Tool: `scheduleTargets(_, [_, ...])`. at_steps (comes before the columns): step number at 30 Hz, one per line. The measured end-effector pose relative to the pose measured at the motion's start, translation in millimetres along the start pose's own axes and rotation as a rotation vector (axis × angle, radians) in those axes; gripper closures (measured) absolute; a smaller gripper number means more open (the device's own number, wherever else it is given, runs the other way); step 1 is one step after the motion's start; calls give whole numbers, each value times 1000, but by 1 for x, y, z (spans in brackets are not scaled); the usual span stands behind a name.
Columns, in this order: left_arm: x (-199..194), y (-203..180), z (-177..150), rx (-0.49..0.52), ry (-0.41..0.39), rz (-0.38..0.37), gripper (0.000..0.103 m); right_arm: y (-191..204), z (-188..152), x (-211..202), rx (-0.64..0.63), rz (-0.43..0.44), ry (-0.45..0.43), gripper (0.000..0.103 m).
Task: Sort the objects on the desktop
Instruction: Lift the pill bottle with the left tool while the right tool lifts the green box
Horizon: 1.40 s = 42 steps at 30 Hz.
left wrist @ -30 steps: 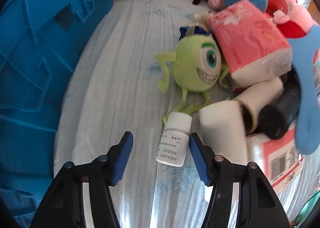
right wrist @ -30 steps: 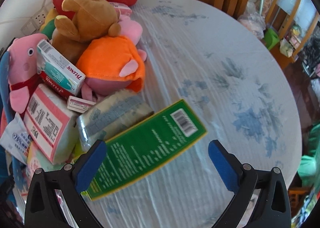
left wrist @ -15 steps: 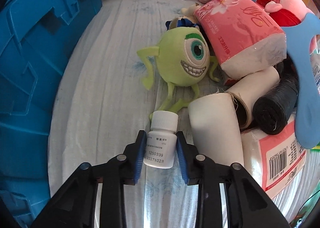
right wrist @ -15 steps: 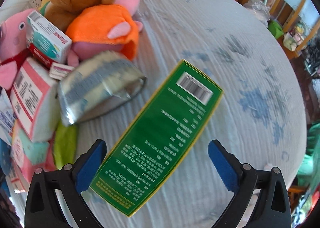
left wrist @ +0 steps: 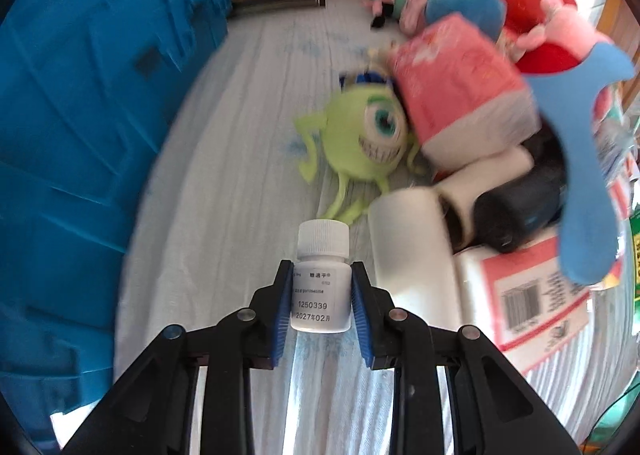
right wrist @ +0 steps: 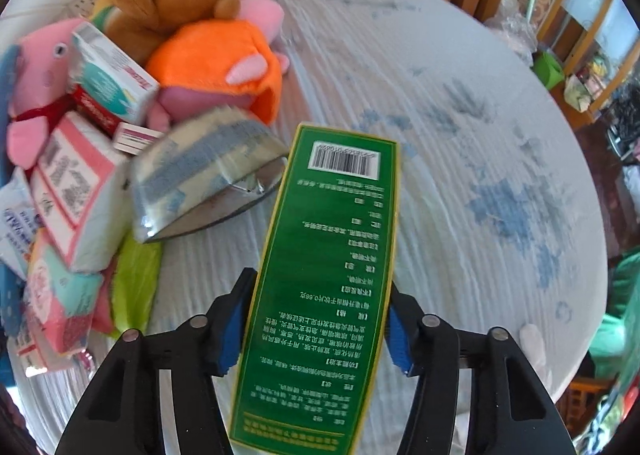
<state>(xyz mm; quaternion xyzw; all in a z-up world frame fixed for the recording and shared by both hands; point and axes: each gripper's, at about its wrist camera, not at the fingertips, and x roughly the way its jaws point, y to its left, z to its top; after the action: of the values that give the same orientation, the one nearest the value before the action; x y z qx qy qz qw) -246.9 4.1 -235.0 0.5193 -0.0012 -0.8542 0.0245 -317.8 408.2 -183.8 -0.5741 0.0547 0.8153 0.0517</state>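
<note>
A blue crate (left wrist: 80, 115) stands along the table's left edge, nearest the left gripper (left wrist: 322, 295), which is clamped on a white pill bottle (left wrist: 322, 283) whose long axis runs forward between the fingers, cap outward. The right gripper (right wrist: 316, 323) grips a green box (right wrist: 324, 283) by its long sides, barcode end pointing toward the table's far edge.

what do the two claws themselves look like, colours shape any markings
Both match. The left claw and right claw each have two glossy black plastic arms that angle inward in a V, tipped with blue ribbed pads. Round silver screw heads sit at the joints. Pale slots show between the black struts. No cables, lettering or sleeves are visible in either view.
</note>
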Motion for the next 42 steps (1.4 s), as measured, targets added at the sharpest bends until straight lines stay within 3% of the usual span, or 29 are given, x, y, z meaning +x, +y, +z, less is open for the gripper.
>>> scheduleTargets(9, [-82,-4,9,5,-200,-30,75,16,-20,-68,-38,82,-149,46])
scheduleTargets(17, [-158,-2,9,29,-391,-61,75,84,-31,-157,-179,175,-343,46])
scheduleTargets(27, [-256,48,18,48,-617,-76,75,230,-55,-272,-390,336,-577,46])
scheduleTargets(32, [-292,103,28,40,-698,-8,75,323,-68,-326,-497,413,-684,46])
scheduleTargets(37, [-304,169,44,0,-699,68,75,415,-79,-365,-591,471,-759,46])
scheduleTargets(42, [-299,241,70,-54,-646,130,75,509,-79,-383,-652,509,-750,46])
